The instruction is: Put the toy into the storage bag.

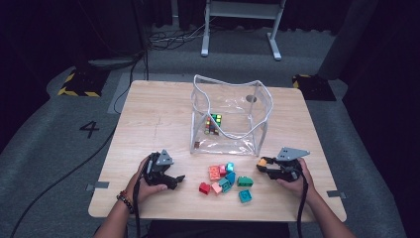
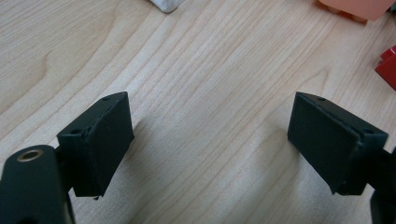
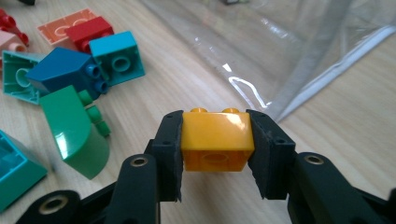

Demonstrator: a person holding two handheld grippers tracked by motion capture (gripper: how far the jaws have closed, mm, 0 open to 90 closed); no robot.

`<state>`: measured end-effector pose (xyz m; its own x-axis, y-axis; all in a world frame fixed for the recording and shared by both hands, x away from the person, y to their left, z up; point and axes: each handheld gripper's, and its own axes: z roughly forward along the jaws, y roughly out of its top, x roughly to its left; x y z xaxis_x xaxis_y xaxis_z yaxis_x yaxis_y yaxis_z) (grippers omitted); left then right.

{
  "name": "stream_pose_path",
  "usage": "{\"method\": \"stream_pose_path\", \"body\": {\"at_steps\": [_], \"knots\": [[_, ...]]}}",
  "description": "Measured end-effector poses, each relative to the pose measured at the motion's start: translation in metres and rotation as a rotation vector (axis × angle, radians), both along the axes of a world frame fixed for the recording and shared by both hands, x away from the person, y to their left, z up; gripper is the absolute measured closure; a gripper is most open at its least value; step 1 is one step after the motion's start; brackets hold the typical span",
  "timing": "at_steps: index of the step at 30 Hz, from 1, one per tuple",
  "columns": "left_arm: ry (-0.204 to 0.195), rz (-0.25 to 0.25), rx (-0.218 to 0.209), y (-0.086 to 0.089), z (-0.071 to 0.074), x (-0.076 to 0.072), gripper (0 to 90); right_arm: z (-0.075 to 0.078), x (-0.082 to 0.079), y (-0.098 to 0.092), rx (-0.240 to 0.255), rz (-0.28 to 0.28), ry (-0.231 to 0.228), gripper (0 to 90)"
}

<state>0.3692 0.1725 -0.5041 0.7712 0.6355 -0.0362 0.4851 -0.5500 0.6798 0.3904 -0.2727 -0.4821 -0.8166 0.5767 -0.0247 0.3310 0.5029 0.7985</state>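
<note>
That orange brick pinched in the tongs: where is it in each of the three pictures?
High view: the orange brick sits right of centre, at the tip of the right tongs.
Left gripper view: it isn't in this picture.
Right gripper view: lower centre, squeezed between both black jaws.
Shared landmark: the clear bag.

Orange brick (image 3: pixel 217 140): glossy, squarish block with two round studs on the side facing away from the camera and a round recess on its near face. Clamped on its two opposite side faces between the jaws of the right tool (image 3: pixel 217 149), both pads flat against it. Block sits roughly level, studs pointing away from the hand. In the high view the orange brick (image 1: pixel 262 162) is at the right tool's (image 1: pixel 266 164) tip, just right of the loose brick pile and just in front of the clear bag's near right corner.
</note>
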Motion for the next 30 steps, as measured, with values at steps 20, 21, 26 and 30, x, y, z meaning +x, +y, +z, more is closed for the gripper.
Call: {"method": "stream_pose_path", "body": {"at_steps": [20, 21, 26, 30], "knots": [[0.000, -0.002, 0.002, 0.000, 0.000, 0.000, 14.3, 0.062, 0.021, -0.042, 0.130, -0.108, -0.107, 58.9], [0.000, -0.002, 0.002, 0.000, 0.000, 0.000, 14.3, 0.066, 0.023, -0.044, 0.140, -0.117, -0.109, 58.9], [0.000, -0.002, 0.001, 0.000, 0.000, 0.000, 14.3, 0.087, 0.035, -0.048, 0.144, -0.152, -0.148, 58.9], [0.000, -0.002, 0.001, 0.000, 0.000, 0.000, 14.3, 0.100, 0.044, -0.049, 0.140, -0.173, -0.167, 58.9]]}}
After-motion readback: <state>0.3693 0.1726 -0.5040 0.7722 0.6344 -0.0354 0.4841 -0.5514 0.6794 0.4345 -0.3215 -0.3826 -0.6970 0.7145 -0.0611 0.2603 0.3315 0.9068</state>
